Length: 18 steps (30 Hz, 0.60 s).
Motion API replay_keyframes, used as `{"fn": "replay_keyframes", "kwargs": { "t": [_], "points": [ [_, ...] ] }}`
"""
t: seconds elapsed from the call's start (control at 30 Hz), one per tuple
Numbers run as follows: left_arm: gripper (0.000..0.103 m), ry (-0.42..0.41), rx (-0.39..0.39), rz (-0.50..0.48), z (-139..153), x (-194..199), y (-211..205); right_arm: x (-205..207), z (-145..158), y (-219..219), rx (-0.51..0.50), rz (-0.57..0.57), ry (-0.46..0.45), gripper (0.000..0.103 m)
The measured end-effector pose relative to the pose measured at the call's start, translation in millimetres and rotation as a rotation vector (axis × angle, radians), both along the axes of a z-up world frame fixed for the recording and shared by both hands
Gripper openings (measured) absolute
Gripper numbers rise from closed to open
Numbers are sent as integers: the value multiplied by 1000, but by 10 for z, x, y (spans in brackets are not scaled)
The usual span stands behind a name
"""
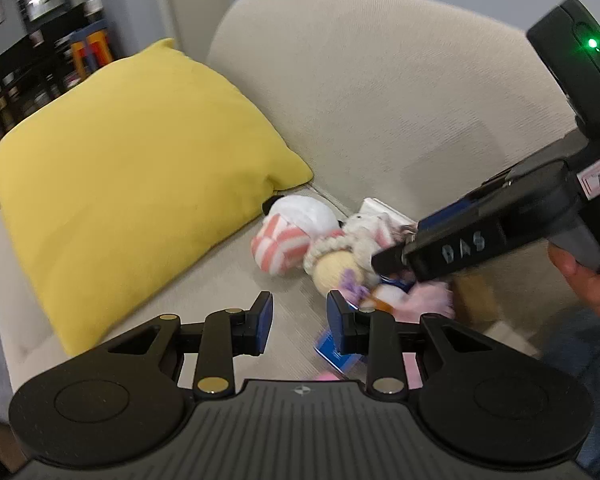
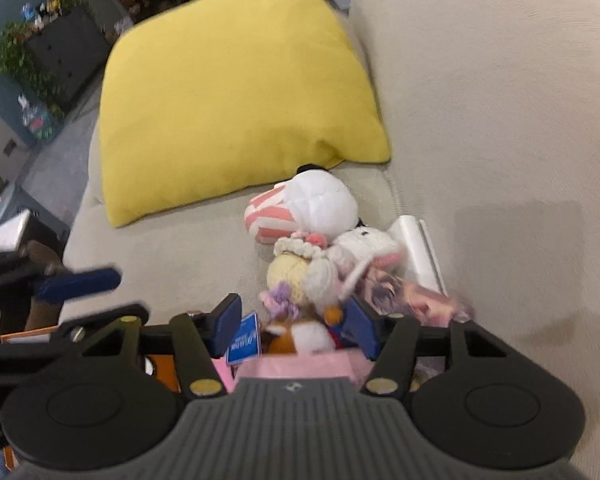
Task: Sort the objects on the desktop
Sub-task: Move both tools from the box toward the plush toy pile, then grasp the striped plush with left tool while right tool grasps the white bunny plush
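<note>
So the toy pile sits on a beige sofa seat (image 2: 172, 252), right up against the backrest, w/ a big yellow cushion (image 2: 236, 92) ahead and to the left of both grippers. Right gripper (image 2: 292, 320) has its jaws spread wide, nothing pinched, but stuff sits in the gap: an orange-and-white plush (image 2: 300, 336) and a small blue card (image 2: 242, 340), w/ something pink just under them. Straight ahead of it is a crochet doll w/ a pale yellow face (image 2: 290, 272), touching a white knitted bunny (image 2: 364, 244), and beyond those a white round plush w/ pink-white stripes (image 2: 316, 200) nearly touching the cushion corner. A white flat box (image 2: 416, 248) is wedged btwn the bunny and the backrest, and a shiny patterned packet (image 2: 416, 300) lies ahead-right of the right finger. Left gripper (image 1: 299, 320) is also spread, holding nothing, mostly bare seat btwn the pads, w/ the blue card right by its right finger. The right tool's body cuts across ahead-right of it and blocks part of the pile. Edges are blurry, can't tell what the pink thing is.
</note>
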<state>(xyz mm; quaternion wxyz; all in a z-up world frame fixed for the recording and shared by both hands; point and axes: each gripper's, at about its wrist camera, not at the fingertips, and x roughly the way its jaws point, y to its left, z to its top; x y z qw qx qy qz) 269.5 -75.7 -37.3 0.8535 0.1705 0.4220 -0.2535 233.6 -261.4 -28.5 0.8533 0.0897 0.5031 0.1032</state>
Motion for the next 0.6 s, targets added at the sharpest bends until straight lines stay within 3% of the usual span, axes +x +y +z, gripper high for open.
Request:
{"fn": "replay_keyframes", "kwargs": {
  "t": [0.1, 0.17, 0.2, 0.23, 0.37, 0.6],
  "points": [
    [35, 17, 36, -41, -166, 329, -67, 235, -150, 10, -15, 14, 56, 49],
    [42, 36, 45, -67, -280, 528, -96, 362, -237, 2, -32, 25, 81, 49],
    [53, 43, 53, -88, -345, 624, -117, 416, -273, -5, -42, 36, 91, 49],
    [54, 45, 64, -105, -404, 711, -141, 457, -306, 9, -54, 57, 100, 49],
    [54, 45, 146, -205, -589, 991, -271, 605, -390, 100, -140, 158, 117, 49],
    [56, 71, 246, -382, -888, 1142, -531, 784, -477, 272, -270, 342, 182, 49]
  ]
}}
